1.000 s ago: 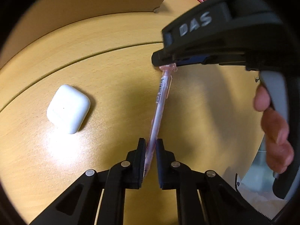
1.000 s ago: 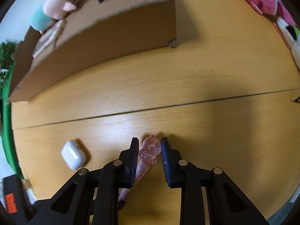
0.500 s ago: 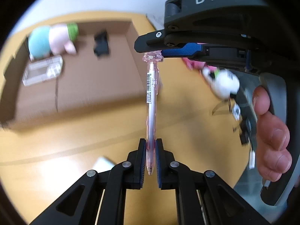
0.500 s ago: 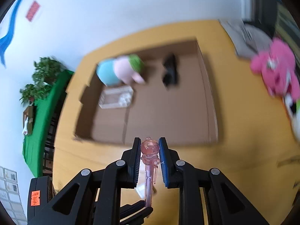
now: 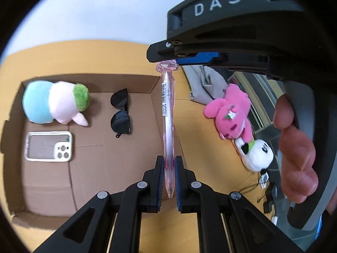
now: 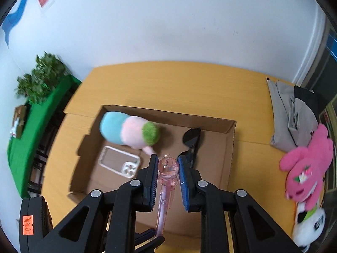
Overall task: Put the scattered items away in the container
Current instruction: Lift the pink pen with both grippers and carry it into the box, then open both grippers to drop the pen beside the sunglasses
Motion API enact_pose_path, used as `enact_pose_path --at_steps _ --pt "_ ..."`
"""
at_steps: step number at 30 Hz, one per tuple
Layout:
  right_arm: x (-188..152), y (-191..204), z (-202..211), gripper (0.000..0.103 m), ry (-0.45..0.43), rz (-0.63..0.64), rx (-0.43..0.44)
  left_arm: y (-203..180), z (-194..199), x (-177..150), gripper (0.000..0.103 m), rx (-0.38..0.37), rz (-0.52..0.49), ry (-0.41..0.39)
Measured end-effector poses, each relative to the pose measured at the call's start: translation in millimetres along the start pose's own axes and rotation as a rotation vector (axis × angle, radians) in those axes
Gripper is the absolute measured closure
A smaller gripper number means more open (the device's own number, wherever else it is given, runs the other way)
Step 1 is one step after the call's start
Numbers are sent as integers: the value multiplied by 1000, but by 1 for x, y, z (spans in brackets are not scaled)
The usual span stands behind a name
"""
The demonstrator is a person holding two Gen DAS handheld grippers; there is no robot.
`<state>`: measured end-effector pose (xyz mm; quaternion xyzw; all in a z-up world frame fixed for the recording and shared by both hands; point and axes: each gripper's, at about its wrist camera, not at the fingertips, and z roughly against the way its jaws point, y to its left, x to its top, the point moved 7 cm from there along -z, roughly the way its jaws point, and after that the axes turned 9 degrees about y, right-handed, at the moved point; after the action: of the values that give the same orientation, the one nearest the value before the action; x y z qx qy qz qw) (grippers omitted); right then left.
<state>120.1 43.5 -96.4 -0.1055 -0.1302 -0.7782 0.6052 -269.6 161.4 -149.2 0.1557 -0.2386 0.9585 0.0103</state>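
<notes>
Left gripper (image 5: 169, 176) pinches pink pen (image 5: 167, 113) at its tip; right gripper (image 6: 168, 176) clamps its ornament end. Pen hangs above cardboard box (image 5: 90, 78), over the box's right wall.

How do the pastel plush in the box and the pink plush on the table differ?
The pastel plush lies inside the cardboard box, while the pink plush lies outside it on the wooden table. The pastel plush is banded blue, pale pink and green; the pink plush is hot pink throughout with a small flower patch. The pastel plush lies by itself; the pink plush lies against a white plush. Both are soft toys, touched by neither tongs.
</notes>
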Motion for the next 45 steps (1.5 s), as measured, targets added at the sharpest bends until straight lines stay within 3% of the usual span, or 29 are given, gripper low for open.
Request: enact_pose_path --at_steps 4,16,25,30,33,34,35,36,37,38,42,45 --pt "16 -24 -46 82 66 -20 -28 16 -36 10 94 -43 68 39" --pt "15 -91 -182 82 263 -138 -104 51 -158 22 95 -27 107 208" --pt "12 -103 -223 82 319 -149 -142 69 -196 22 95 -22 136 255" --pt "12 -105 -225 82 317 -166 -138 71 -200 23 94 -40 147 254" --pt "12 -105 -222 82 309 -161 -144 72 -197 23 91 -8 129 246" --pt "11 -104 -219 79 306 -158 -149 72 -196 23 79 -1 122 241" --pt "11 -103 -216 74 303 -157 -152 71 -192 23 60 2 119 232" --pt "11 -102 -212 67 297 -160 -151 71 -188 24 50 4 120 220" --pt "11 -100 -205 49 281 -165 -150 70 -183 25 40 8 122 204" --pt "12 -99 -198 36 264 -170 -148 70 -177 26 40 11 121 187" --pt "13 -92 -151 21 167 -208 -145 64 -143 28 40 53 75 126" --pt "4 -81 -106 14 82 -211 -124 62 -105 23 33 103 36 68"
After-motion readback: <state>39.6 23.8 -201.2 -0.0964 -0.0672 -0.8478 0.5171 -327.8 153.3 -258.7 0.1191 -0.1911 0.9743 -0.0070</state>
